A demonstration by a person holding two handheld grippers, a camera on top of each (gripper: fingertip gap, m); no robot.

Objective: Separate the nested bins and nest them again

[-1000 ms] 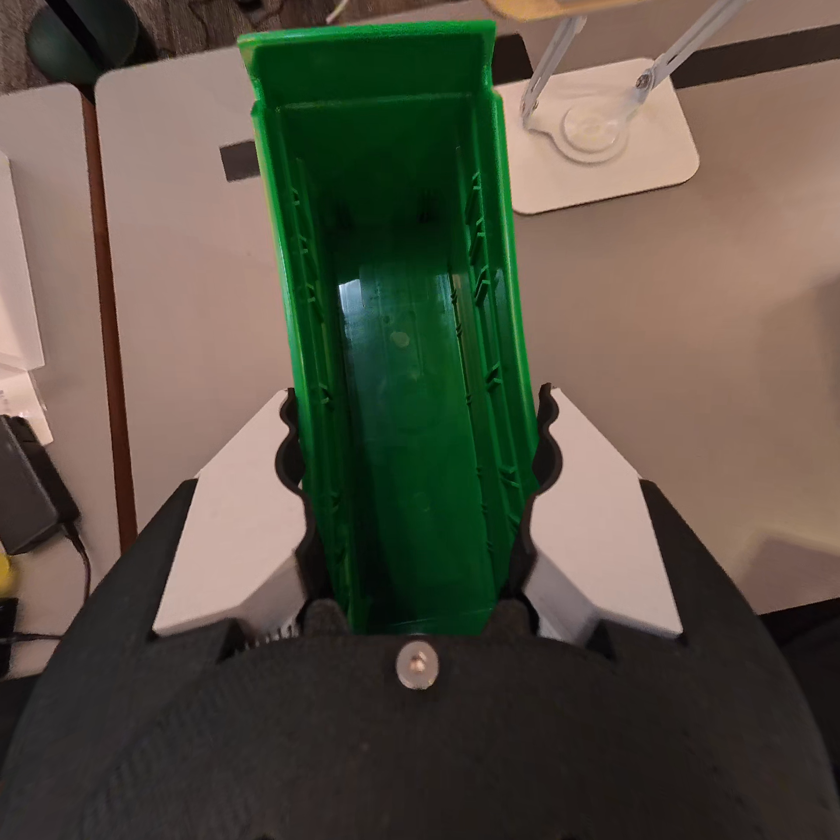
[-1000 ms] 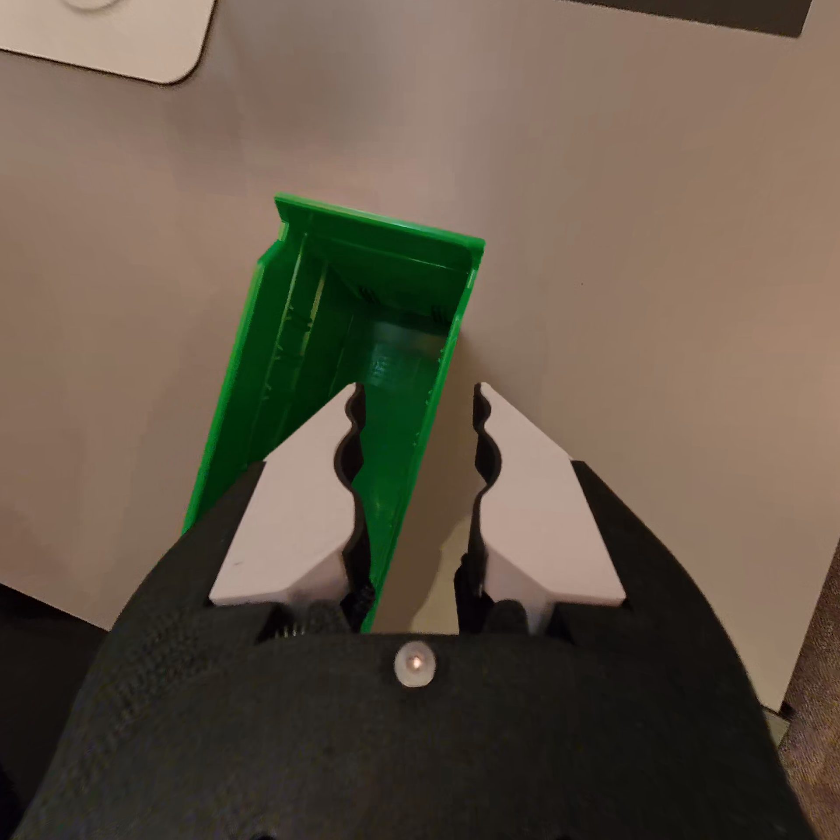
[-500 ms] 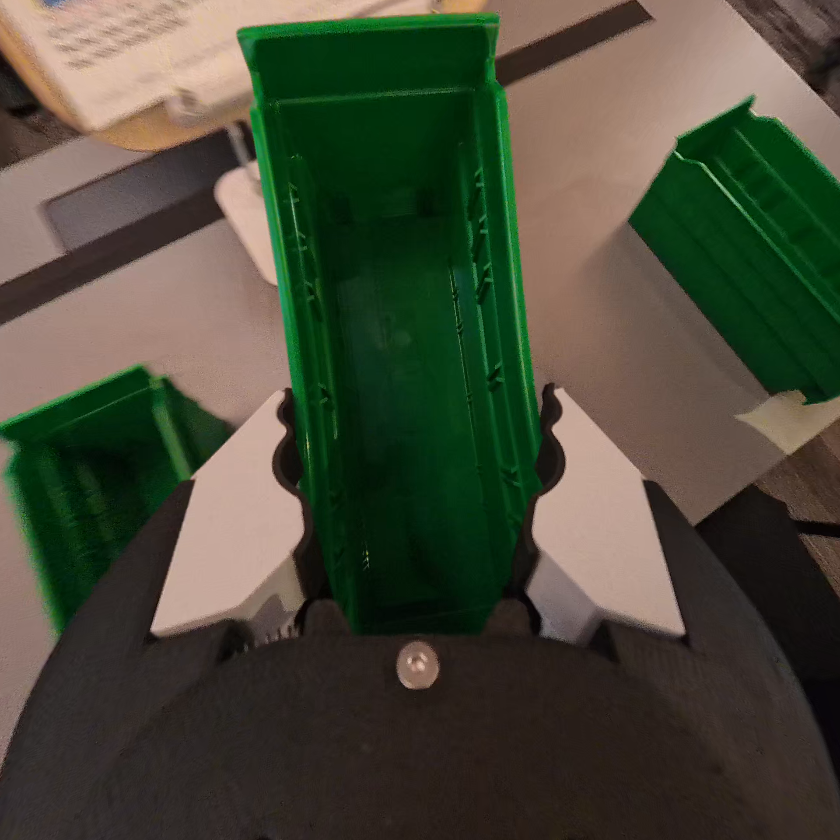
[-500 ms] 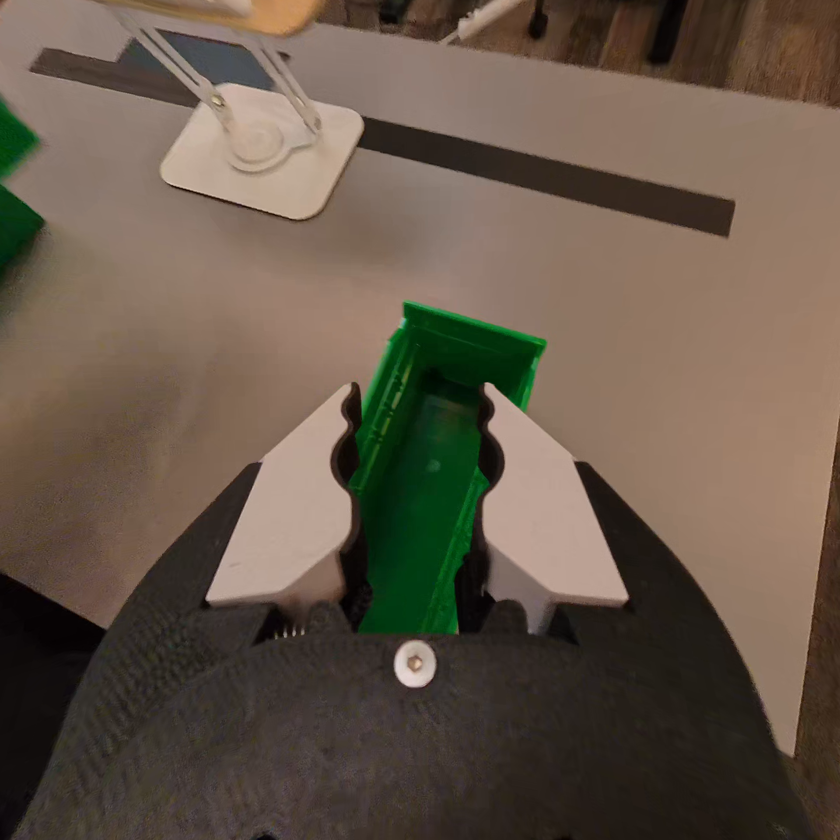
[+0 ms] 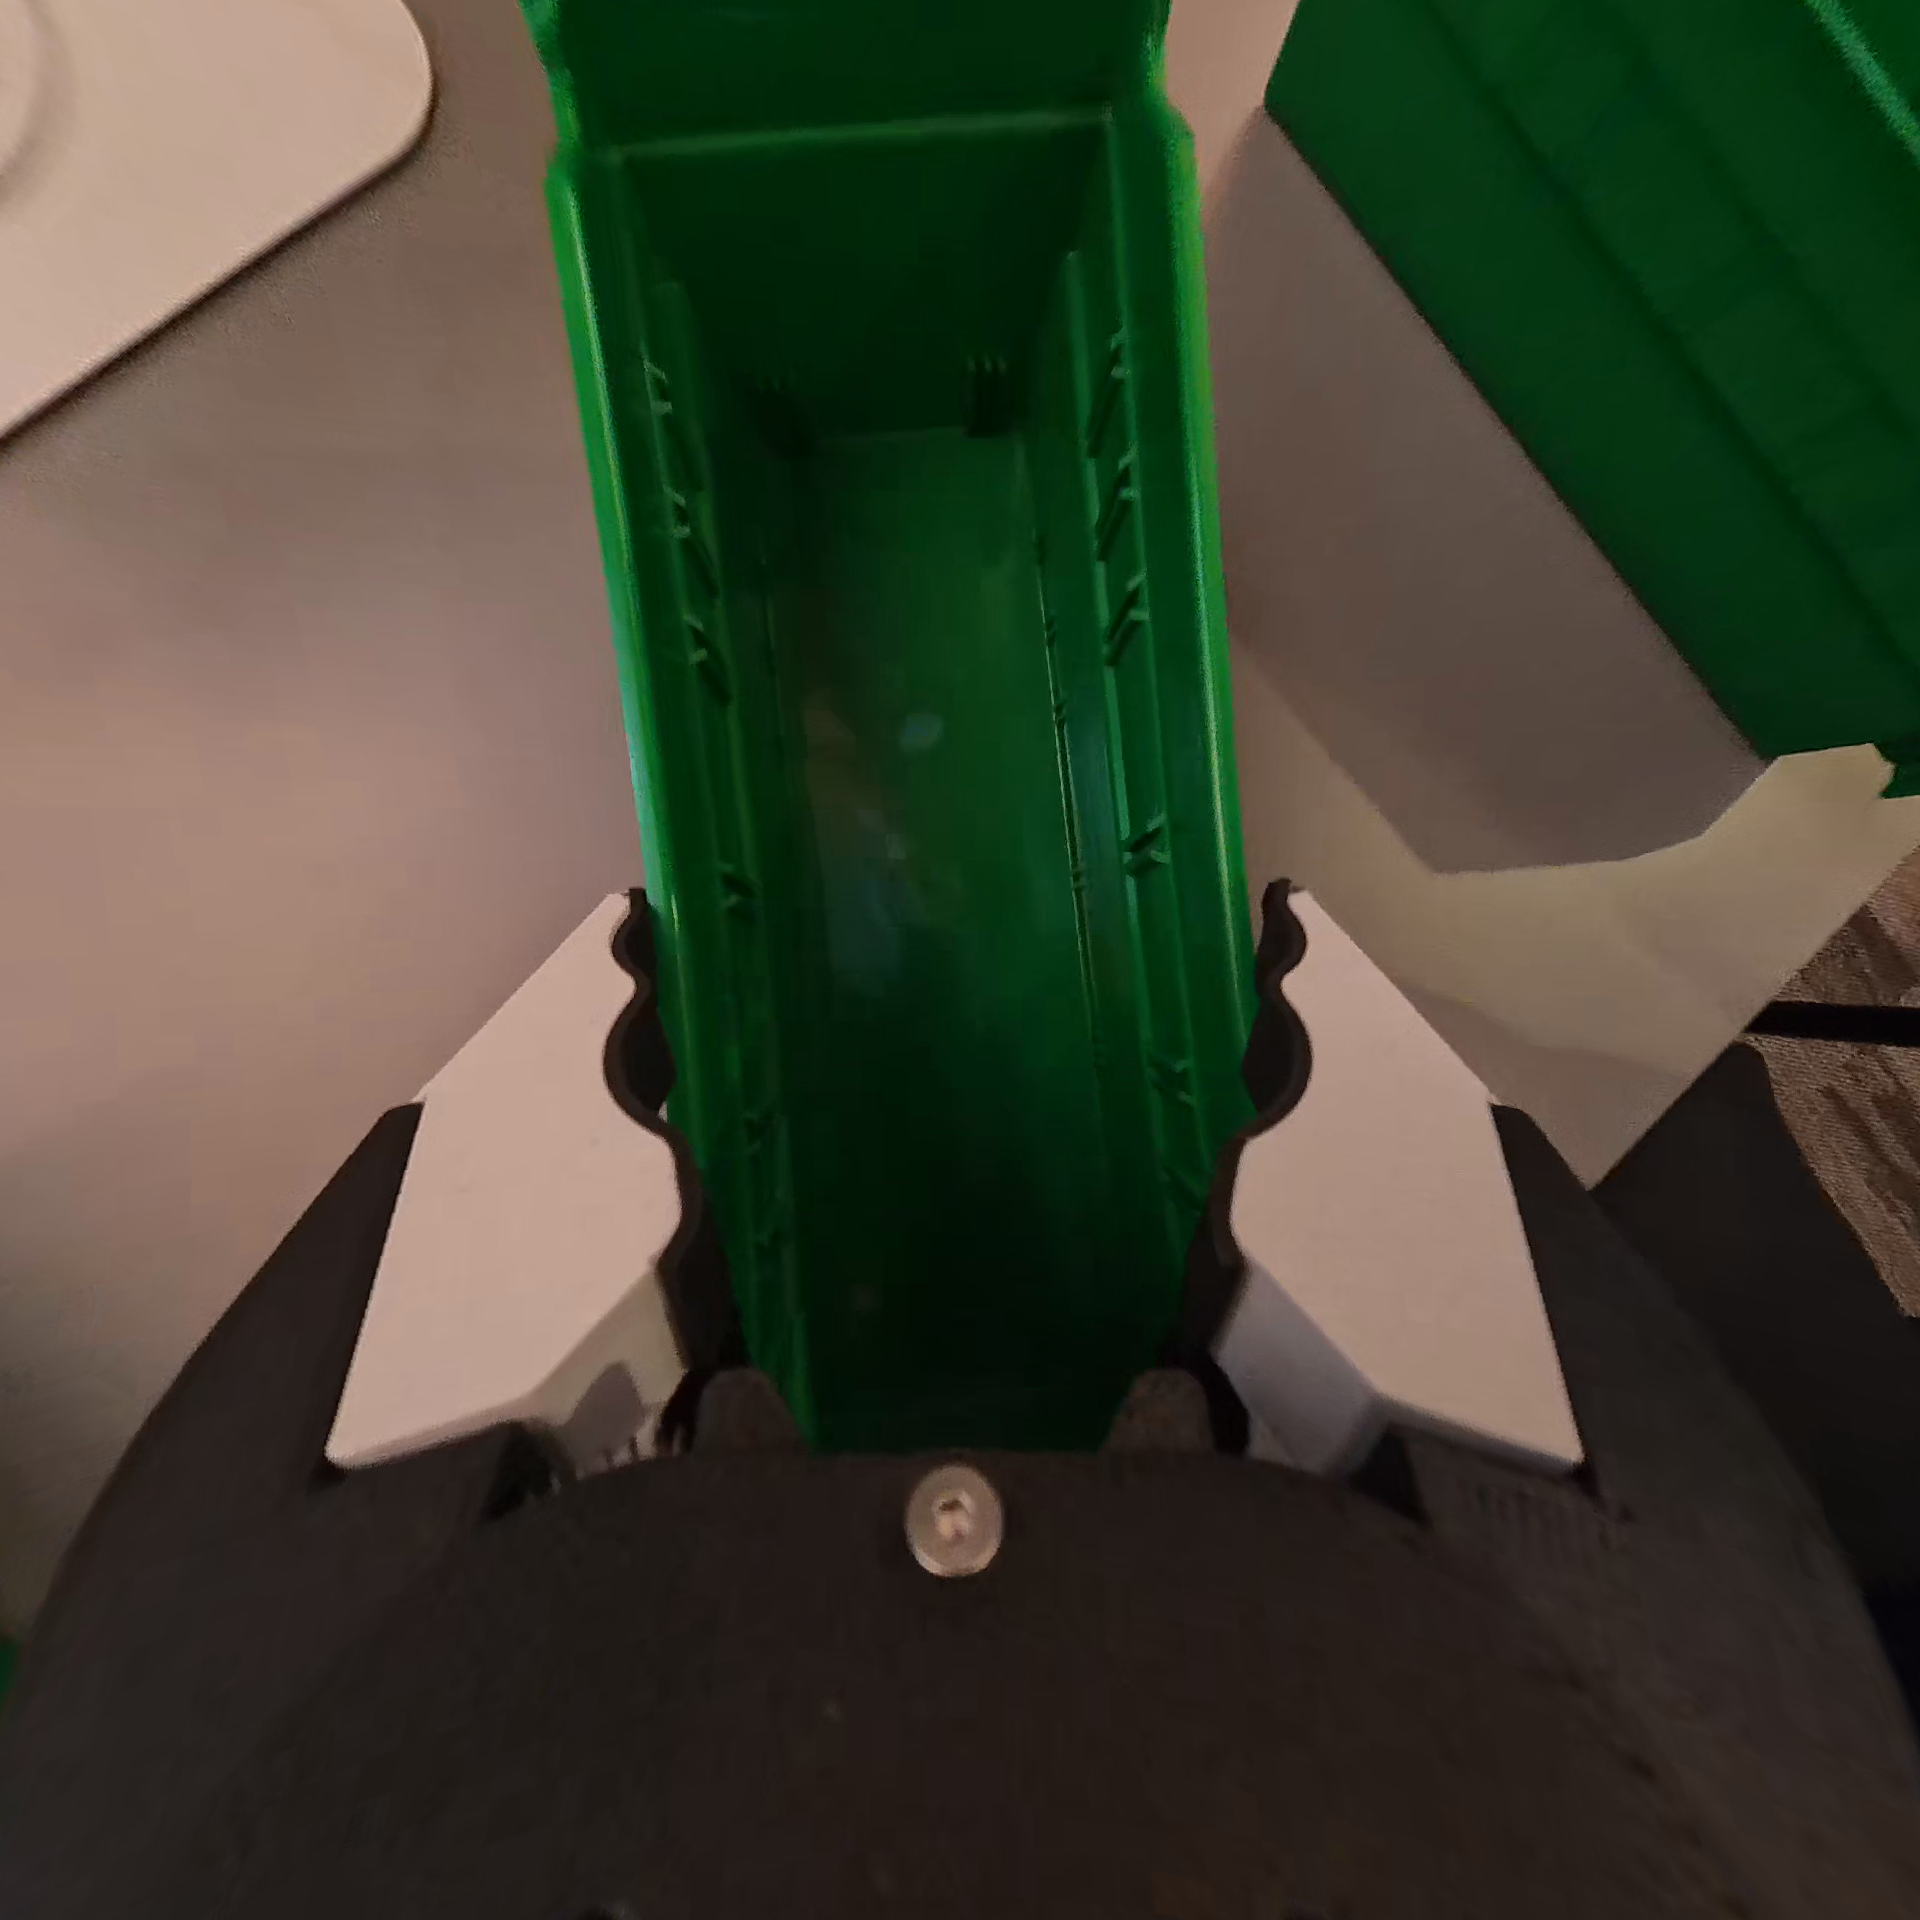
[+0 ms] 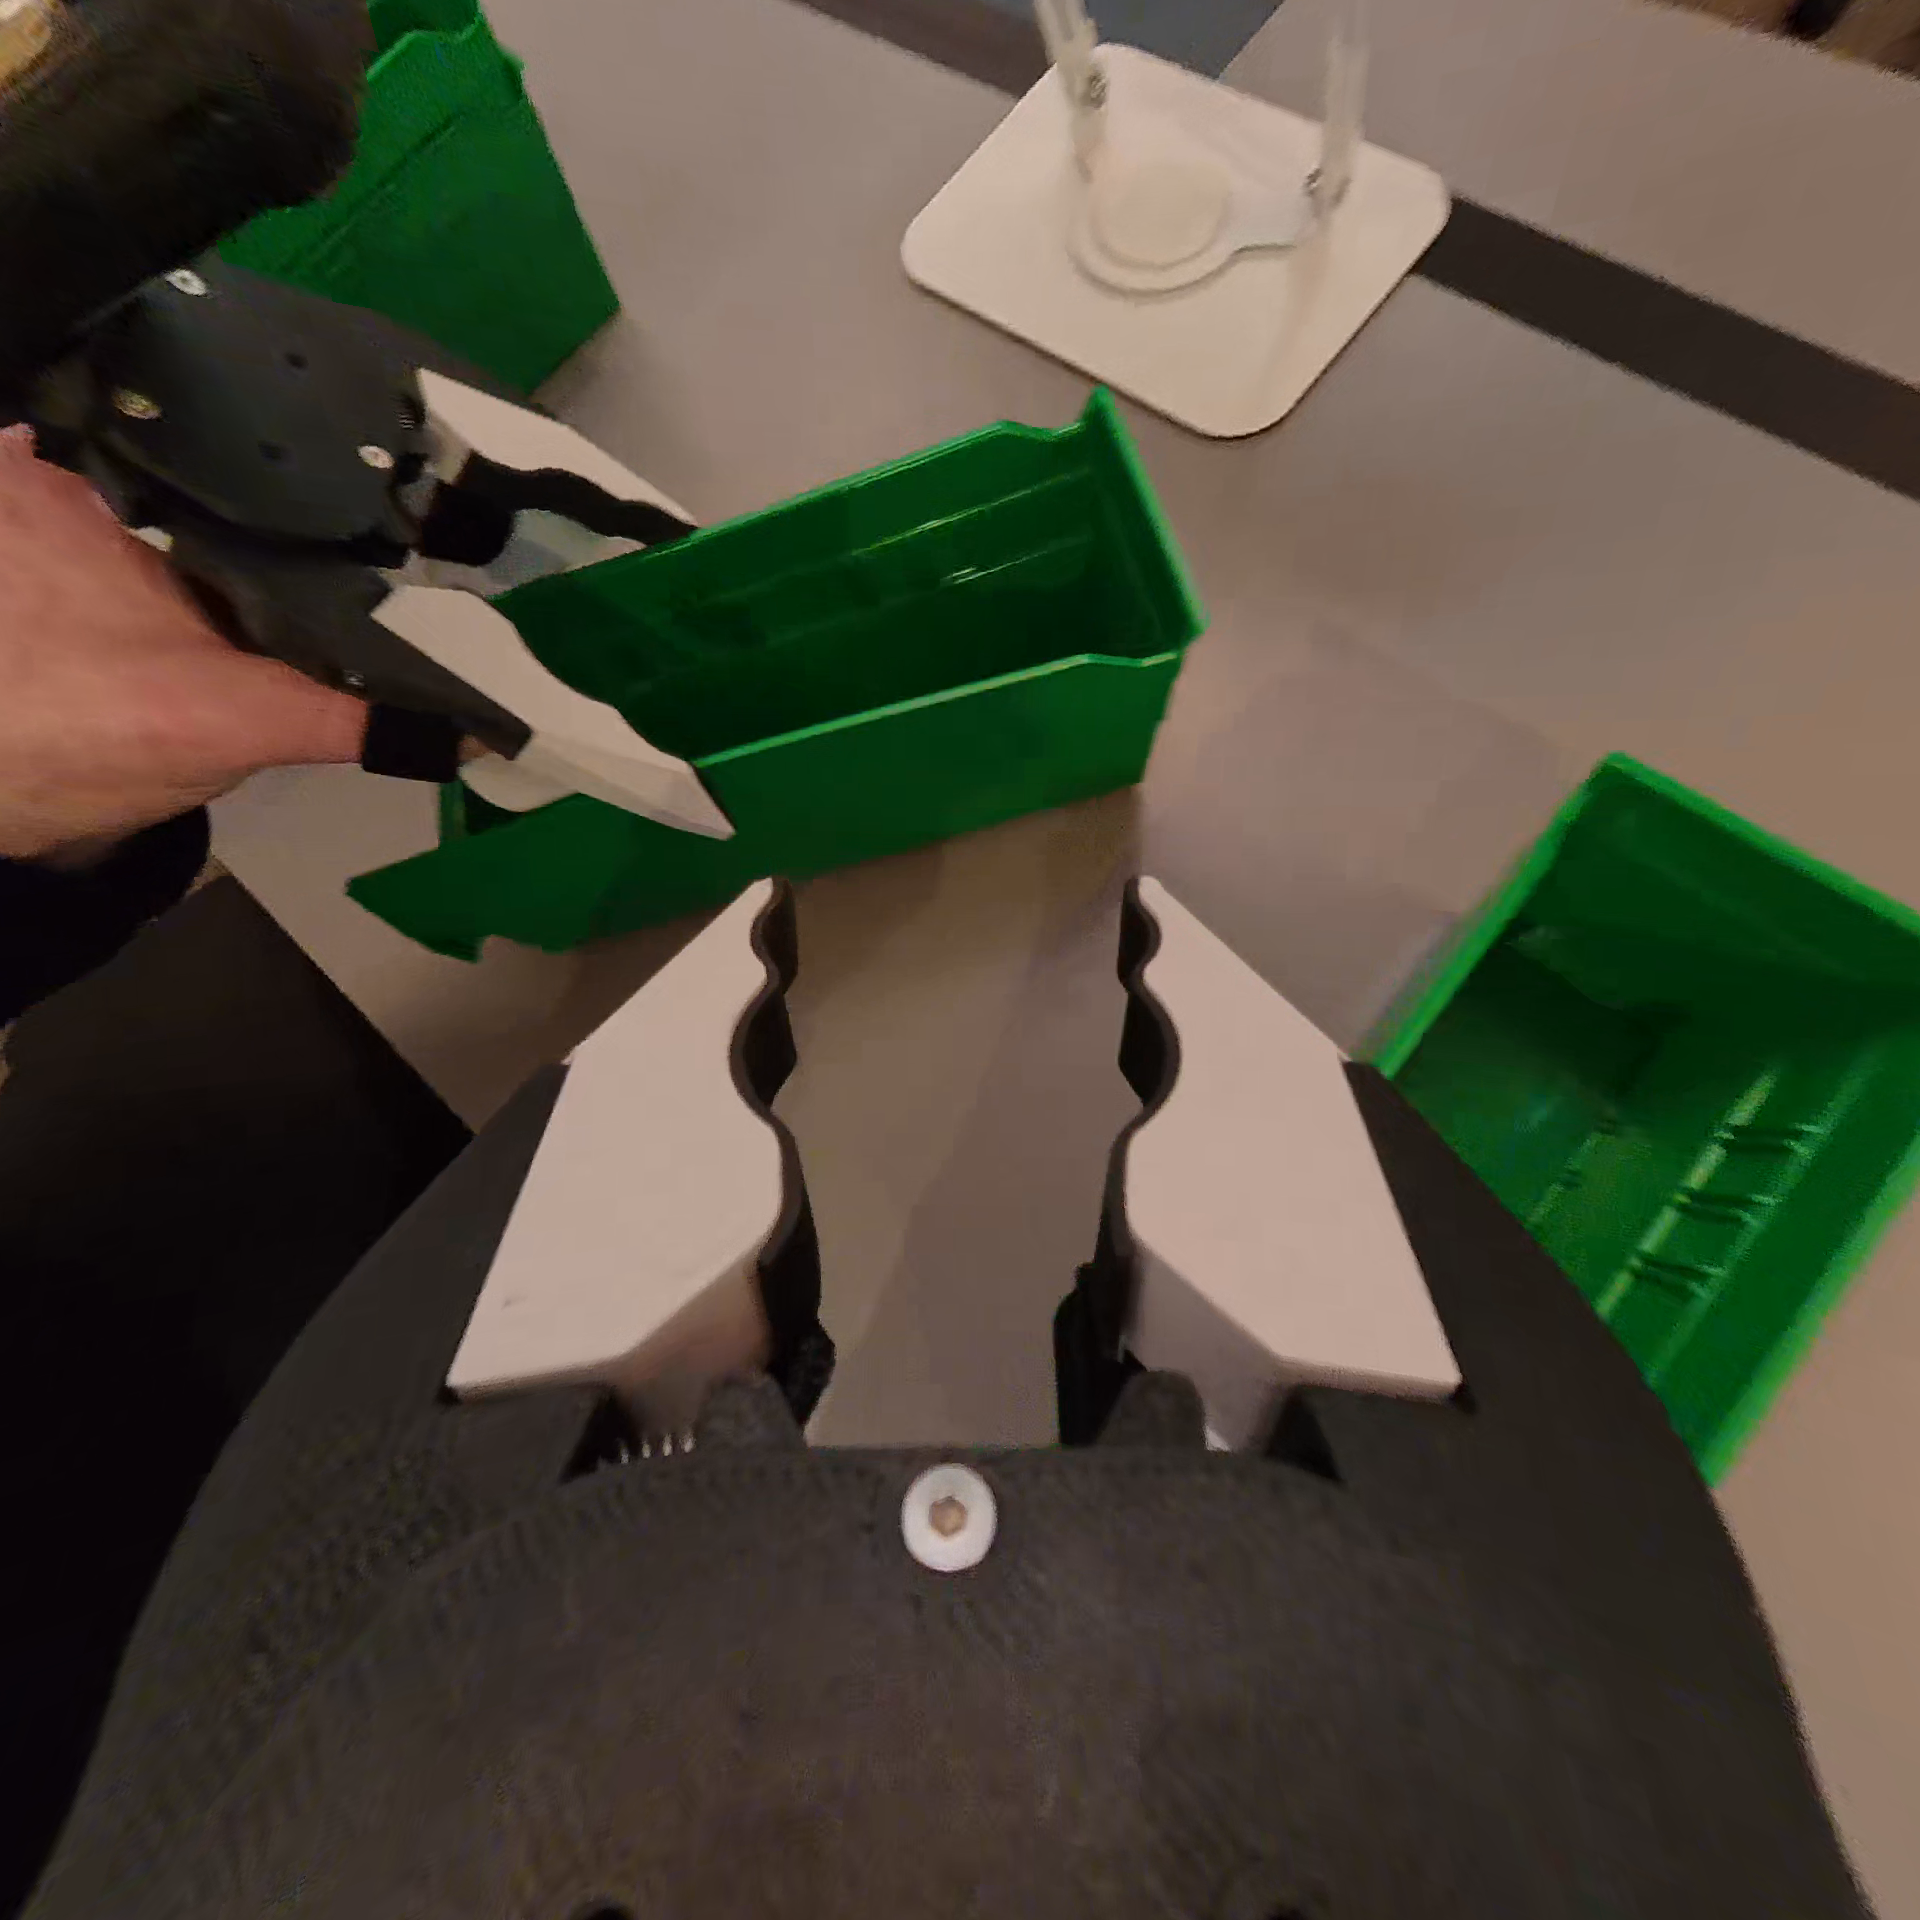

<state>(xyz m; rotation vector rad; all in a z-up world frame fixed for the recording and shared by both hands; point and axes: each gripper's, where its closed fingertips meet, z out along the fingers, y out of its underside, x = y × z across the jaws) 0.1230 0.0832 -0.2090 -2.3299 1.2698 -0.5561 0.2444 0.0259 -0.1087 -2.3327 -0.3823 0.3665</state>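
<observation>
Near table point(image 6: 1351, 644) front edge, left tongs point(image 5: 951, 914) clamp green bin point(image 5: 914, 831); right tongs point(image 6: 951, 904) wide open, empty, w/ bare surface between.

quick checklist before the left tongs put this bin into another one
1. Left tongs clamp the held bin by both side walls: ok.
2. Held bin empty inside: ok.
3. Right tongs open and holding nothing: ok.
4. Bin on the right open side up, empty: ok.
5. Third bin far left, off the path: ok.
6. Held bin fully clear of the table: cannot tell.
</observation>
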